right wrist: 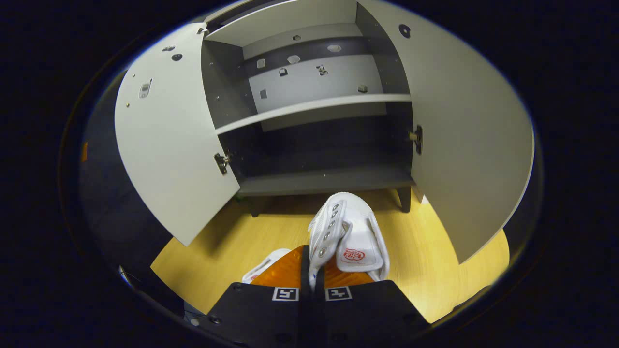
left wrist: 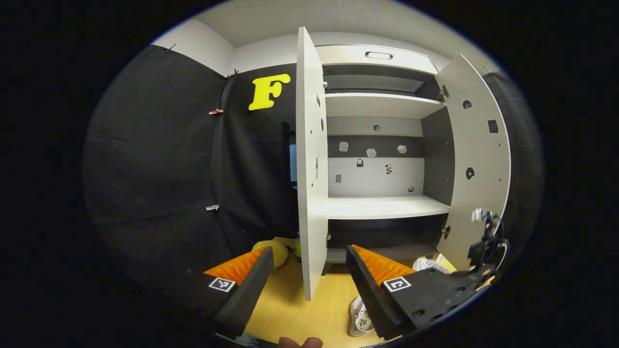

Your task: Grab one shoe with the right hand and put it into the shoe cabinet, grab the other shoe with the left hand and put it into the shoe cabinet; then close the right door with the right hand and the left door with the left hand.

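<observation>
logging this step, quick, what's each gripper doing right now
left gripper: open, holding nothing.
right gripper: closed on a white shoe, held above the floor before the open cabinet.

Shoe (right wrist: 349, 232) on floor (right wrist: 217, 251) before open cabinet (right wrist: 319, 179)

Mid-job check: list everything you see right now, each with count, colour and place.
Cabinet: one, white shelves with dark interior, at the back, nothing on its shelves.
Doors: two, white, both open; left door, right door.
Shoes: two, white; held shoe pinched in the right gripper, above the floor before the cabinet; other shoe lying on the floor.
Yellow object: one, on the floor left of the left door, too unclear to name.
Floor: light wood.
Left gripper: open, nothing between its fingers.
Right gripper: shut on the held shoe.
</observation>
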A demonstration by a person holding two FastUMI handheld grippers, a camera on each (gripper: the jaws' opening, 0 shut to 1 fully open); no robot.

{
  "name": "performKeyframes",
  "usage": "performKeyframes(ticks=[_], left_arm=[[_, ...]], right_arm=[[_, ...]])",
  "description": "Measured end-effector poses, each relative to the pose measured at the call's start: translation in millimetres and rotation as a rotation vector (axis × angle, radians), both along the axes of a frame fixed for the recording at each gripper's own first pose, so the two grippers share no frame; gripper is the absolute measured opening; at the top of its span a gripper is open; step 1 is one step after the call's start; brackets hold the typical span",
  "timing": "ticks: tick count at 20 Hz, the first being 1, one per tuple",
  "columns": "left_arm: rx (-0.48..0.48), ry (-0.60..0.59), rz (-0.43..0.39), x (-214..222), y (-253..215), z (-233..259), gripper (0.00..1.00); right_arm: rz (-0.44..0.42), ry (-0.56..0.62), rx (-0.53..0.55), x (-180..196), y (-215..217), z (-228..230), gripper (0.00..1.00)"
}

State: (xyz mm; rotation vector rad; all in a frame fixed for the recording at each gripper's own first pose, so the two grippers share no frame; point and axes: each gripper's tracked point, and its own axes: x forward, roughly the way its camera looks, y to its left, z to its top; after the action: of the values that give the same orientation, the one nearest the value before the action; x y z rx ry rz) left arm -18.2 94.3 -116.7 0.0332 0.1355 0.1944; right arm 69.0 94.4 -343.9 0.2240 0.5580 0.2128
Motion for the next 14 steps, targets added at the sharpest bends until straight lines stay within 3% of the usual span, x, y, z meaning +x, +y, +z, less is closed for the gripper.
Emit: performKeyframes(ticks=[8, 14], left_arm=[[-0.038, 0.001, -0.040, 1.9, -8.9, 2.4, 0.95], [-0.045, 0.002, -0.061, 10.3, -12.0, -0.2, 0.95]], right_arm=[[-0.012, -0.107, -0.004, 89.1, -2.2, 153.2, 0.05], [-0.018, -0.129, -0.113, 184.9, -12.2, 191.7, 0.05]])
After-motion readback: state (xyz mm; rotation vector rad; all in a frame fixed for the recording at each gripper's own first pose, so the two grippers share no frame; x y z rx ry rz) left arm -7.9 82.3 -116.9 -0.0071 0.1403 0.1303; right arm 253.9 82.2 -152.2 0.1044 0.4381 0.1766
